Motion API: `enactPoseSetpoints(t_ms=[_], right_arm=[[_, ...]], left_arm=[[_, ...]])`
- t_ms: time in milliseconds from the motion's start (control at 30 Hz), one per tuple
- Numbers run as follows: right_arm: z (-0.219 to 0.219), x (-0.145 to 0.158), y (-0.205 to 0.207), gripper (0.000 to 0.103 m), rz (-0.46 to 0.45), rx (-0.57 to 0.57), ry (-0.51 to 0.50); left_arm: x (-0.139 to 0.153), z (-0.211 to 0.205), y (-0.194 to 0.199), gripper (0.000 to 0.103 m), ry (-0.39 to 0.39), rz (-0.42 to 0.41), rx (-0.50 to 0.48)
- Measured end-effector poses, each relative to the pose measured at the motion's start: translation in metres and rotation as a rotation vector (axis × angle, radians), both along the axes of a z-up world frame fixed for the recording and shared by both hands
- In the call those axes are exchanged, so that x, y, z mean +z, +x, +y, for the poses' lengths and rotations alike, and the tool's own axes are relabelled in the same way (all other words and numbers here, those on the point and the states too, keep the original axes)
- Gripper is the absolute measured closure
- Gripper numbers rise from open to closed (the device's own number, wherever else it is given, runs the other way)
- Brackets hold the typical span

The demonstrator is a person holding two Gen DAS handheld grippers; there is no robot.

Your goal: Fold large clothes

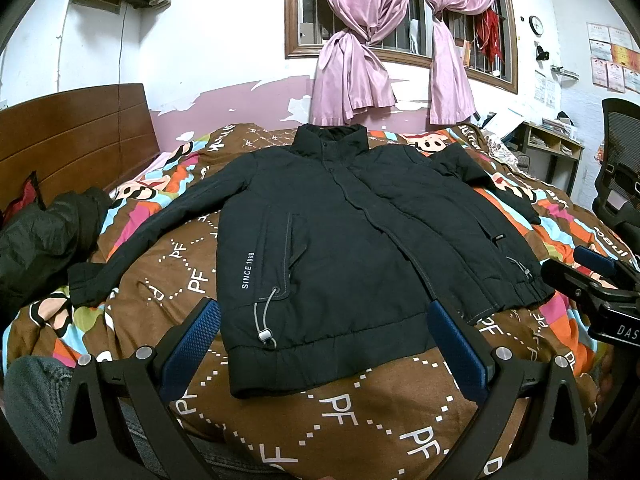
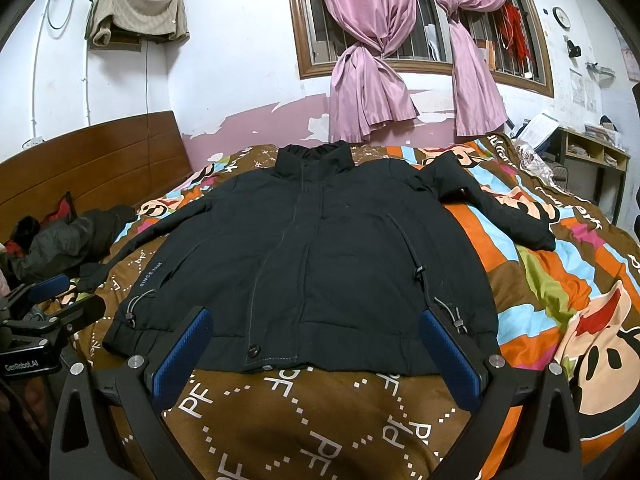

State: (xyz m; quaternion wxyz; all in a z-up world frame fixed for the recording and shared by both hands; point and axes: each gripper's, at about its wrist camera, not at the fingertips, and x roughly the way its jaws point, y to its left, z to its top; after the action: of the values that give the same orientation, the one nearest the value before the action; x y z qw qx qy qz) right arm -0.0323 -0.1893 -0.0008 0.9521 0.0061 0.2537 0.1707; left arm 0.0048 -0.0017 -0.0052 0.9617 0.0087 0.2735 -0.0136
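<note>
I've got the black jacket (image 1: 340, 240) spread front-up on the bed (image 1: 360, 412), collar at the far end toward the window wall, hem at my end. So its long axis runs straight away from both grippers. Nothing folded yet, I judge; both sleeves are out to the sides.

Left gripper (image 1: 324, 344) hangs just short of the hem, jaws spread wide, nothing between them. In the left wrist view the hem's left corner, with the toggle cord (image 1: 266, 320), sits right ahead of it. Right gripper (image 2: 316, 346) is the same story: jaws wide apart, empty, lined up on the hem near the bottom snap (image 2: 254, 350).

The 2 sleeves are what matters here. The left sleeve (image 1: 152, 240) trails out and down toward my left side, its cuff lying near the left gripper's side of the bed. The right sleeve (image 2: 496, 208) angles out to the right and sits farther up the bed, well apart from the right gripper. So each arm has its own sleeve, and the left has the shorter reach.

There's a dark bundle (image 1: 44, 236) by the headboard (image 1: 72, 144), possibly another garment; the fisheye edge is too warped for me to say.
</note>
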Motion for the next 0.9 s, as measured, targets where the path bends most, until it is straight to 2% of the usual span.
enactPoseSetpoints(t_ms=[900], right_arm=[[-0.0008,0.0006,0.0023,0.000,0.008,-0.001,0.003]], left_arm=[[-0.0003,-0.0004,-0.0004,0.002,0.000,0.001,-0.003]])
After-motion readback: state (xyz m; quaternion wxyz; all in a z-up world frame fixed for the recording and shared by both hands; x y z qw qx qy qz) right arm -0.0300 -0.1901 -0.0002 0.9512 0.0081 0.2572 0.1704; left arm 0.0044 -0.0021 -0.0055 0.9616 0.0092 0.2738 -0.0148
